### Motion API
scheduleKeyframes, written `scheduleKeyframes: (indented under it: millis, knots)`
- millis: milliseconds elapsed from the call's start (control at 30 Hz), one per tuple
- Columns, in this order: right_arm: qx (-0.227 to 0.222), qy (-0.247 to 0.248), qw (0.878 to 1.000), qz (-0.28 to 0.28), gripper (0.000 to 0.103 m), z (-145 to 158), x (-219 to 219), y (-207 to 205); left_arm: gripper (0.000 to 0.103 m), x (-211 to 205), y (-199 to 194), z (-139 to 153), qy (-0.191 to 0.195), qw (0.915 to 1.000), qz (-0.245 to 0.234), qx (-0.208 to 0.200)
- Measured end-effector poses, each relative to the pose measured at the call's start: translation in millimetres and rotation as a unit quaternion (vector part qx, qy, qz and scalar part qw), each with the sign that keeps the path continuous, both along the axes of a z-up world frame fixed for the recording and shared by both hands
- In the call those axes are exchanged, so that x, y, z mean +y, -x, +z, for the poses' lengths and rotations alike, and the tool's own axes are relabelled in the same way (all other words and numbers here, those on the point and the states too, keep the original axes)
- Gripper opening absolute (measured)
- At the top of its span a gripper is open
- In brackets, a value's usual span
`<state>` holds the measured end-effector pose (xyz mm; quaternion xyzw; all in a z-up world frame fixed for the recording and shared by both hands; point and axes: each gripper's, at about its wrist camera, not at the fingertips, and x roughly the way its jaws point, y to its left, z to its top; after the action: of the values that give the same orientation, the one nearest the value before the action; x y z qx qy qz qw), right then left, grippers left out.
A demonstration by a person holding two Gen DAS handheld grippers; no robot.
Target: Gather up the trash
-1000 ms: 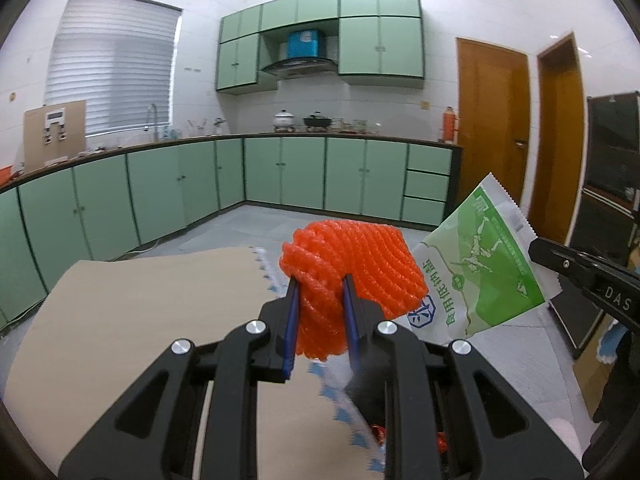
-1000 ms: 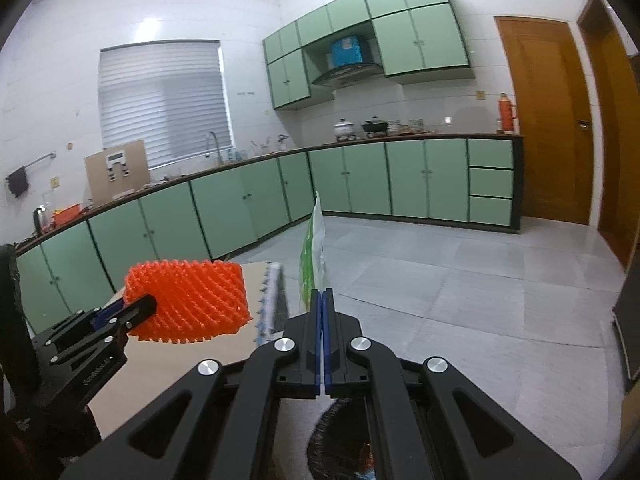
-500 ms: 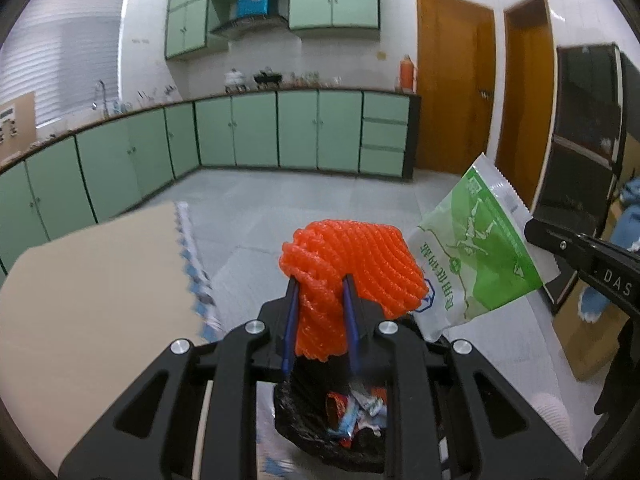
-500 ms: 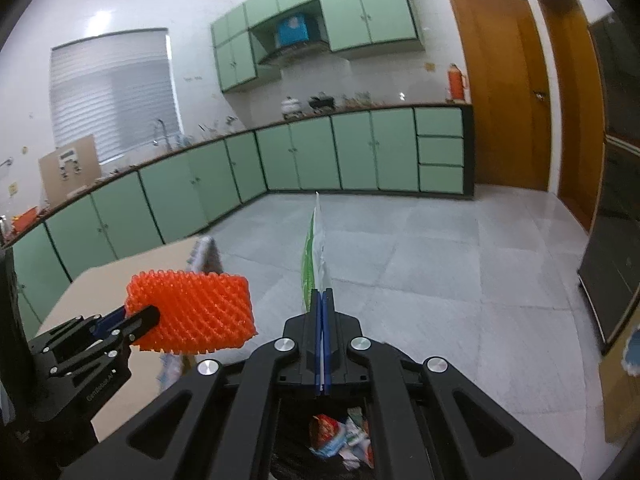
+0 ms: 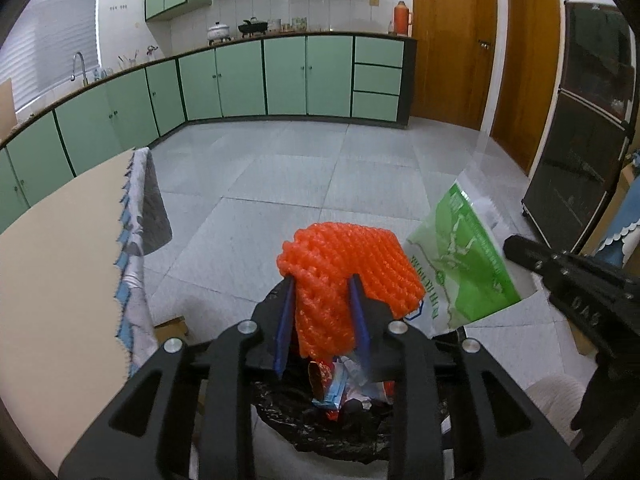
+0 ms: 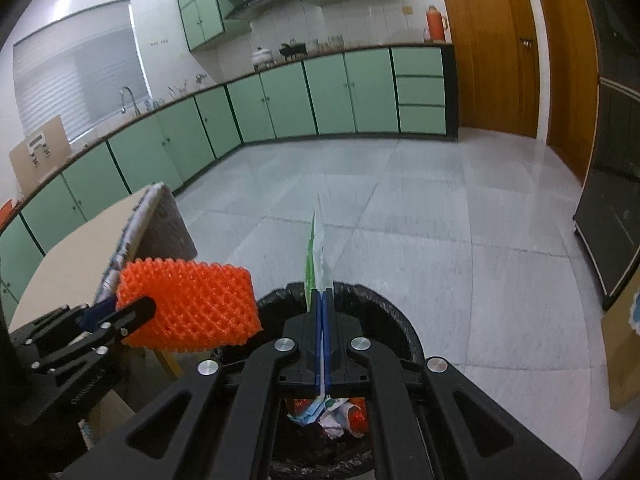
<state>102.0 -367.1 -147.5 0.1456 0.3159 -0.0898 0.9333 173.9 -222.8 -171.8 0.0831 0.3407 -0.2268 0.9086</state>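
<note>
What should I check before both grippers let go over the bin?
1. Left gripper shut on the orange foam net: ok.
2. Right gripper shut on the green and white packet: ok.
3. Foam net above the black-lined trash bin: ok in the left wrist view, though the right wrist view puts it near the bin's left rim.
4. Packet above the bin opening: ok, bin directly beneath in the right wrist view.
5. Bin has room: ok, wrappers lie low inside.
6. Net clear of the table edge: cannot tell.
</note>
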Motion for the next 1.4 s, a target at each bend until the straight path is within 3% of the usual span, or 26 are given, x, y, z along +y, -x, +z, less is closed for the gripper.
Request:
scheduleKeyframes:
  millis: [133,300,667,733,900,1400]
  knots:
    - [0.020,-0.009,1.000,0.003,0.006,-15.3,-6.6,-7.8,0.034,-5.3,-8.5,-3.0,-0.003,0.9999,0.005,0.012]
    - [0.014,-0.012,1.000,0.007,0.028,-13.4,-8.8,-5.1,0.046,-6.2,-10.0,5.8,0.004,0.9999,0.007,0.007]
    - [-0.052,0.020,0.998,0.004,0.090,55.5,5.3,29.1,0.074,32.8,5.1,64.0,0.043,0.9979,0.011,-0.046]
    - [-0.065,0.022,0.998,0.009,0.095,69.8,9.7,34.4,0.077,41.9,11.3,75.5,0.050,0.9972,0.013,-0.053]
    - [-0.086,0.014,0.996,0.024,0.097,96.6,21.6,51.8,0.086,66.0,31.4,99.8,0.058,0.9952,0.013,-0.078]
    - [-0.120,0.035,0.990,0.059,0.097,140.1,70.5,82.5,0.088,113.3,74.6,137.5,0.080,0.9898,0.042,-0.110]
